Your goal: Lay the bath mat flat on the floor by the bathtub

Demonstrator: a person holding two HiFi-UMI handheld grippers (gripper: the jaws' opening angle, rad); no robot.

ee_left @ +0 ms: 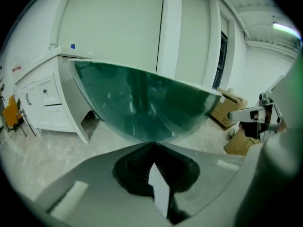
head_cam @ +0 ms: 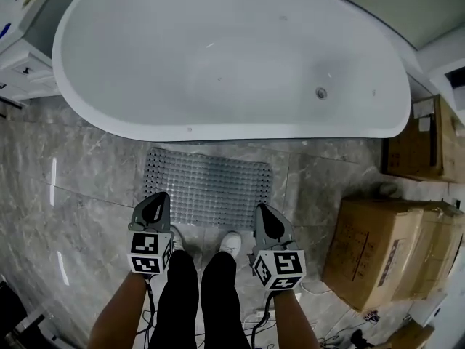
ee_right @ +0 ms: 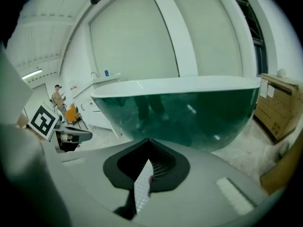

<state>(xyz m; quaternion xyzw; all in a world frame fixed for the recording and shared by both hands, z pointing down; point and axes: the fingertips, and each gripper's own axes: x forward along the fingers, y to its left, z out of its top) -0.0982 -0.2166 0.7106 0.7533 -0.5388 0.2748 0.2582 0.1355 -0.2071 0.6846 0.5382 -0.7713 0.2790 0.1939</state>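
The white bathtub (head_cam: 232, 49) fills the top of the head view, above a grey marble floor (head_cam: 87, 173) with cardboard boxes (head_cam: 385, 253) at the right. The bath mat (head_cam: 207, 184) lies spread just beside the tub. The left gripper (head_cam: 156, 202) and right gripper (head_cam: 263, 213) are each pressed shut on a near corner of it

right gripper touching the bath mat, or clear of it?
Touching. The right gripper view shows the right gripper with its jaws shut on a dimpled strip of the bath mat; the head view puts it at the mat's near edge.
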